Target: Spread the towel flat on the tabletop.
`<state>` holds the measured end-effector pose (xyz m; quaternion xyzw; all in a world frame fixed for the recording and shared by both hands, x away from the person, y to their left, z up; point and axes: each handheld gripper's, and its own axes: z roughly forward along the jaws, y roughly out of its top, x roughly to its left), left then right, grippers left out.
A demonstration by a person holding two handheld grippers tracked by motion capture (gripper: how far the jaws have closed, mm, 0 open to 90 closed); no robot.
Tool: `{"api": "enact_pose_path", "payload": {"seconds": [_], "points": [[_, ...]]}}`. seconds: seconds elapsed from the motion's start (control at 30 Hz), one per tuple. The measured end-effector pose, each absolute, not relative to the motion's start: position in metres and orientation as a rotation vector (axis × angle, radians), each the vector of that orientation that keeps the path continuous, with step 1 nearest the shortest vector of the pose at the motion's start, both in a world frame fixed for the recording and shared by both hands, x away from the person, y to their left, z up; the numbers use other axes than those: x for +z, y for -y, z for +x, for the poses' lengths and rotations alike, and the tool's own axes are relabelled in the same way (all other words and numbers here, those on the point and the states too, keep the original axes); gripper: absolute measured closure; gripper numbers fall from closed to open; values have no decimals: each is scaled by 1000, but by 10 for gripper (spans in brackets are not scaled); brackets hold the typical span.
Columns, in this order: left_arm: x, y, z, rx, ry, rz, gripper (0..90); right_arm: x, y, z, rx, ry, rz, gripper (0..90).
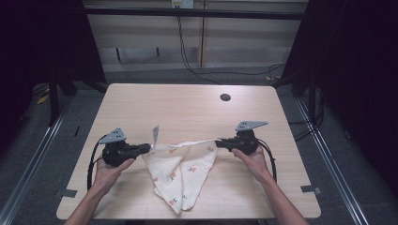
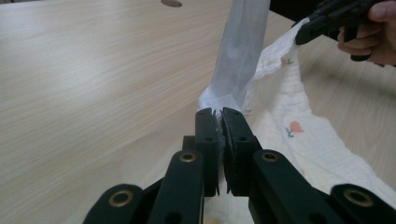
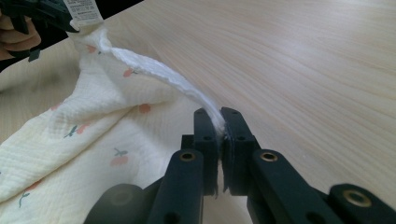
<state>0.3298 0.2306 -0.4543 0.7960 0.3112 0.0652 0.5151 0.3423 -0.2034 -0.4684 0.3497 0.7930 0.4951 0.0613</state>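
Both tongs are clamped right down. My left gripper (image 1: 146, 148) has its jaws pinched on one top corner of the cloth (image 1: 180, 176), the corner that carries the white care label (image 1: 155, 134), which sticks up just past the jaw tips in the left gripper view. My right gripper (image 1: 219, 143) has its jaws closed on the opposite top corner; in the right gripper view the white hem runs straight out of the shut jaws toward the other hand.

The cloth is cream muslin with small fruit prints. It lies on the near half of the table (image 1: 187, 105), at about six o'clock from the table's middle. Its top edge is strung between the two grippers, the left one at roughly eight o'clock and the right one at roughly four. The rest hangs back onto the tabletop as a bunched, rough triangle with its point toward me at six o'clock.

I judge the gripping step done: both corners are secured and the edge is drawn nearly straight. What looks left is to lift and spread the body, which is doubled over itself, and then lay it flat or fold it.
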Motion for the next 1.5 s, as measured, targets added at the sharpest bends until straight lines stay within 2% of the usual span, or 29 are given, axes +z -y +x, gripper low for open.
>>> {"api": "enact_pose_path", "payload": {"seconds": [0.6, 1.2, 1.5], "points": [[-435, -223, 319, 152, -657, 1902, 863, -438, 224, 331, 1551, -2351, 1039, 859], [-389, -203, 312, 197, -522, 1899, 866, -378, 226, 311, 1632, -2275, 903, 859], [-363, -214, 316, 252, -517, 1842, 866, -350, 235, 310, 1626, -2232, 875, 858]]}}
